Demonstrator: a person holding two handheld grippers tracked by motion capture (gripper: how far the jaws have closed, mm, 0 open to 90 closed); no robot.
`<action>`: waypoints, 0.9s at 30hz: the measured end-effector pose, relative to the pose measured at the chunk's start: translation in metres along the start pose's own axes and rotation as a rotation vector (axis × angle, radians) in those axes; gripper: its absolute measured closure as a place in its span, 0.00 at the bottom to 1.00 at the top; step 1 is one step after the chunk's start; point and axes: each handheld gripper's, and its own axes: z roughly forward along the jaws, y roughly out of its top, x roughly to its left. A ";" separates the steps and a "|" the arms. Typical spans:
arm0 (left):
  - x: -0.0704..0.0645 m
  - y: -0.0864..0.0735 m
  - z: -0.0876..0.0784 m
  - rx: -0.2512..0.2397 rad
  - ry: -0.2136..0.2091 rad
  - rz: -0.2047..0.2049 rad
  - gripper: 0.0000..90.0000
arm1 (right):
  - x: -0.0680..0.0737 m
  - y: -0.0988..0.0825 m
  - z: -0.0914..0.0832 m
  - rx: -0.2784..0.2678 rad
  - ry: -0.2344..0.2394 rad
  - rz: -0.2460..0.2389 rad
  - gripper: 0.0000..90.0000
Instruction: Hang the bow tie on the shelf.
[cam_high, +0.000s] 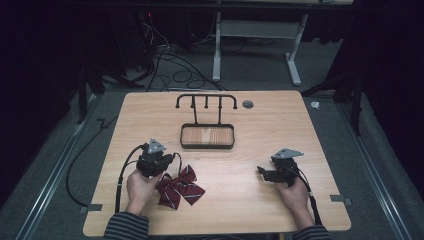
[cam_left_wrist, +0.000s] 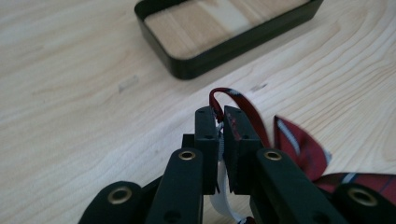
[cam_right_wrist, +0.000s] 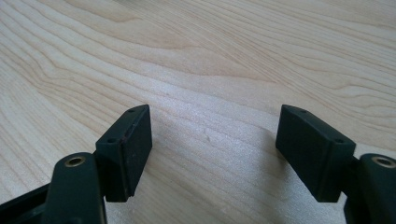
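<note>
A dark red bow tie (cam_high: 181, 187) with white stripes lies on the wooden table (cam_high: 260, 125), near the front left. My left gripper (cam_high: 153, 161) is shut on the bow tie's thin red strap (cam_left_wrist: 227, 95), which loops up out of the pinched jaws; the bow's red cloth (cam_left_wrist: 299, 147) shows just to the right of them. My right gripper (cam_high: 267, 173) hovers low over bare wood at the front right, open with nothing between its fingers (cam_right_wrist: 130, 144).
A black rack (cam_high: 206, 101) with several hooks rises from a black-rimmed wooden tray (cam_high: 207, 145) at the table's middle back; the tray's near corner (cam_left_wrist: 187, 70) lies just ahead of my left gripper. A round grommet (cam_high: 248, 104) sits behind it.
</note>
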 end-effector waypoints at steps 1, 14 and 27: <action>-0.002 0.003 -0.002 -0.010 -0.006 0.002 0.94 | 0.000 0.000 0.000 0.001 0.000 0.000 0.32; -0.018 0.039 -0.023 -0.087 -0.036 0.072 0.94 | 0.000 0.000 0.000 0.000 0.004 -0.007 0.32; -0.029 0.072 -0.032 -0.141 -0.069 0.100 0.94 | 0.000 0.000 -0.001 0.000 0.005 -0.009 0.31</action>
